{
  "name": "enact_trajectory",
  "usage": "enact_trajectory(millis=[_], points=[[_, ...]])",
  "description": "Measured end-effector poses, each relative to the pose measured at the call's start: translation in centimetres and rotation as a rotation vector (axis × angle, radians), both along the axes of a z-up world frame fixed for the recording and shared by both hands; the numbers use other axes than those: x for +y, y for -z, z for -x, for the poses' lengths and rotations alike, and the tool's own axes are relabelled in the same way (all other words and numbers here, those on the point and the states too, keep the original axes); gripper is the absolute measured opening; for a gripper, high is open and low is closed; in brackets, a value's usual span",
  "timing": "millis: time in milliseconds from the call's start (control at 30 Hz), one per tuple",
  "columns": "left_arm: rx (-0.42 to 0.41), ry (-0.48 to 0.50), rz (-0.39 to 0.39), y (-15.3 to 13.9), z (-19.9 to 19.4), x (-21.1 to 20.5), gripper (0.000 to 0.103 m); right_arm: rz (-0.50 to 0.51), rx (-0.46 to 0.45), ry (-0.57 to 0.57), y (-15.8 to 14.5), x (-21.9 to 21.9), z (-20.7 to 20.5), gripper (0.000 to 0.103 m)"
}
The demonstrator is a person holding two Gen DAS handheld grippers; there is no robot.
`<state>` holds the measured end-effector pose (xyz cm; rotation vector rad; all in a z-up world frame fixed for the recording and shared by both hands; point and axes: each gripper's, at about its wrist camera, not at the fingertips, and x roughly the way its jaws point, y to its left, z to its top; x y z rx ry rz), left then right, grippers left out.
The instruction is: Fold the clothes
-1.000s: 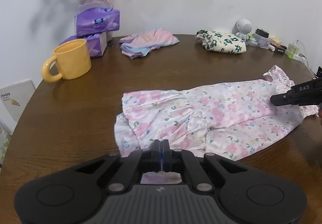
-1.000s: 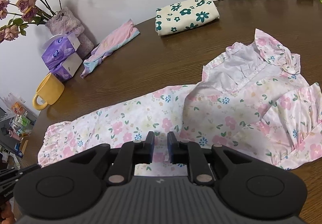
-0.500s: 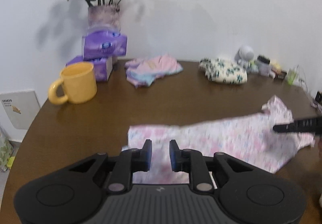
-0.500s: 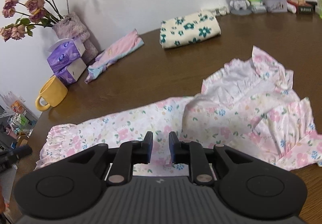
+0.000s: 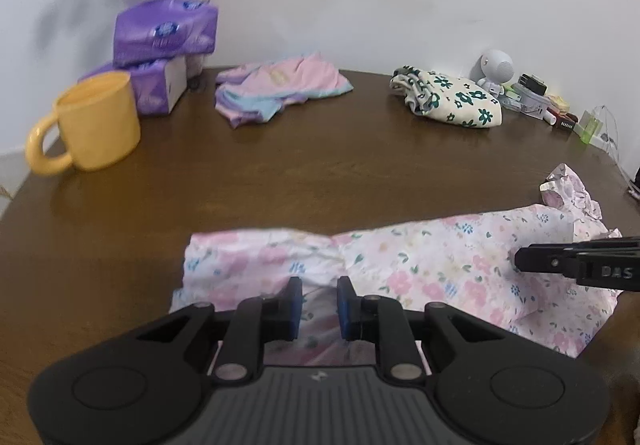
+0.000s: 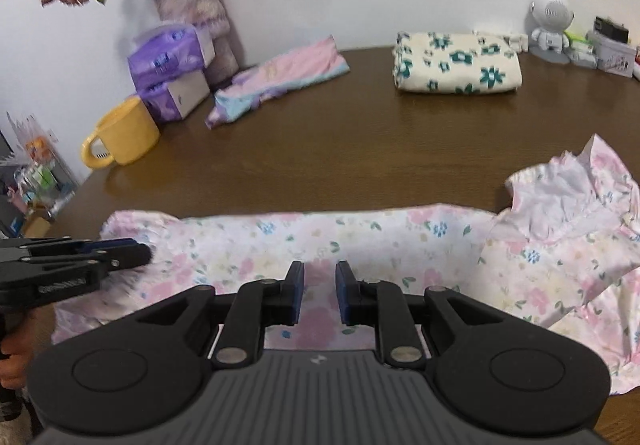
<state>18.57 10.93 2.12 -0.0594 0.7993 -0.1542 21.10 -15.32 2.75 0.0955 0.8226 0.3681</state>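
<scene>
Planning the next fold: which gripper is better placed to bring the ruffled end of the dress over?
Right, probably. The right gripper is open over the dress, nearer the ruffled end; the left gripper is open at the opposite end.

Two low fisheye views across one table, from opposite ends of the dress

The left wrist view looks over its own gripper (image 5: 318,303) at the bottom centre, close above the dress (image 5: 420,265), toward the wall; the other gripper (image 5: 520,260) enters at the right edge. The right wrist view sits just as low and near behind its gripper (image 6: 319,295), facing the same wall, with the left gripper (image 6: 146,253) at its left edge. Both share the dress (image 6: 360,241), mug (image 5: 94,125) (image 6: 128,135), tissue packs (image 5: 166,31) (image 6: 168,55) and table (image 5: 320,165) (image 6: 340,149).
</scene>
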Motion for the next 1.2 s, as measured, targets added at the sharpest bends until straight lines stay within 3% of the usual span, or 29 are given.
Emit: enact_trajectory(millis=[167,467,533,667,867,1000,1200], points=[[-0.016,0.004,-0.010,0.6,0.4,0.4,0.017,0.046,0.002,-0.007,1.4,0.0,-0.1,0.017],[-0.073,-0.006,-0.094,1.1,1.2,-0.5,0.017,0.175,-0.129,0.010,2.0,-0.1,1.5,0.017],[-0.080,-0.007,-0.104,1.1,1.2,-0.7,0.017,0.203,-0.156,0.018,2.3,-0.3,1.7,0.024],[-0.105,-0.019,-0.075,0.5,1.8,-1.0,0.014,0.167,-0.180,0.036,1.6,-0.6,2.5,0.024],[-0.172,0.124,-0.040,-0.5,3.8,-4.1,0.012,0.094,-0.285,-0.081,0.2,2.6,5.5,0.022],[-0.143,0.145,-0.099,0.7,3.8,-5.5,0.008,0.113,-0.271,-0.138,0.8,5.0,5.8,0.018],[-0.120,0.138,-0.099,1.5,3.3,-5.3,0.008,0.158,-0.226,-0.149,2.4,5.7,5.5,0.018]])
